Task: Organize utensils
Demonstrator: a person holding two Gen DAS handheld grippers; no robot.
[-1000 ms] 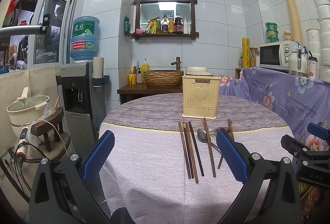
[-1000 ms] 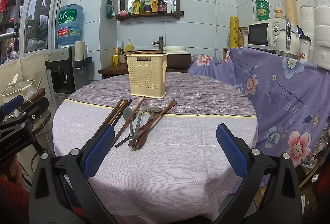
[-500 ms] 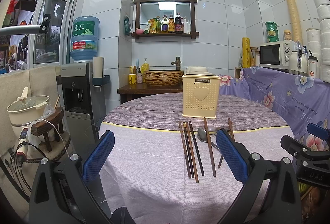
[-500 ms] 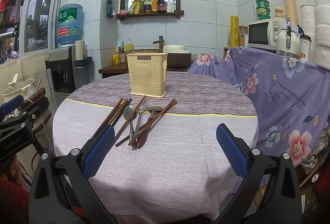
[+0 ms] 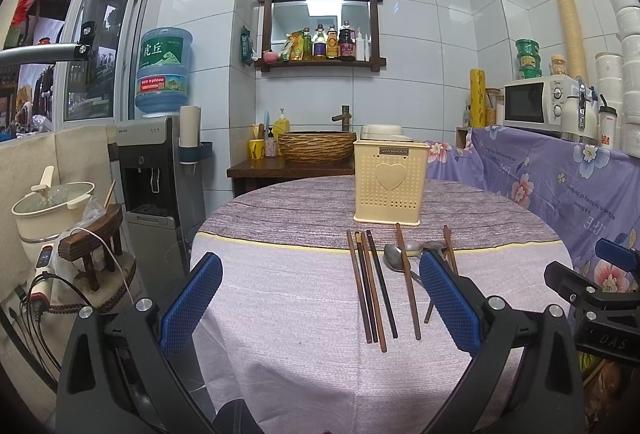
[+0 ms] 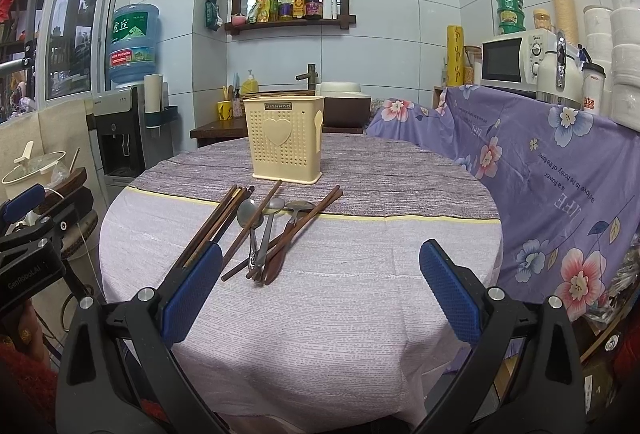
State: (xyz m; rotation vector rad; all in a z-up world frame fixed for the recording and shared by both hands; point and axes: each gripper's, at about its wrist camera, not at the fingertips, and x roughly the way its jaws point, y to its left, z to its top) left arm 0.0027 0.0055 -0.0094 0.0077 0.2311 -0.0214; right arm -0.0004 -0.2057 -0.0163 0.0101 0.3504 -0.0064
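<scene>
A cream perforated utensil holder (image 5: 387, 183) (image 6: 285, 139) with a heart on its front stands upright on the round table. In front of it lie several dark wooden chopsticks (image 5: 372, 284) (image 6: 218, 224), metal spoons (image 5: 394, 257) (image 6: 249, 213) and a brown wooden spoon (image 6: 282, 248), loosely fanned and overlapping. My left gripper (image 5: 320, 304) hovers open near the table's front edge, left of the chopsticks, holding nothing. My right gripper (image 6: 320, 298) is open over the front of the table, just short of the utensil pile and empty. Each view shows the other gripper's black body at its edge.
The table carries a lilac and grey cloth (image 6: 320, 306). A purple floral cover (image 6: 560, 170) drapes the counter on the right, with a microwave (image 6: 512, 60) on it. A water dispenser (image 5: 160, 170) and a pot (image 5: 48, 210) stand left. A wooden sink stand (image 5: 316, 154) is behind.
</scene>
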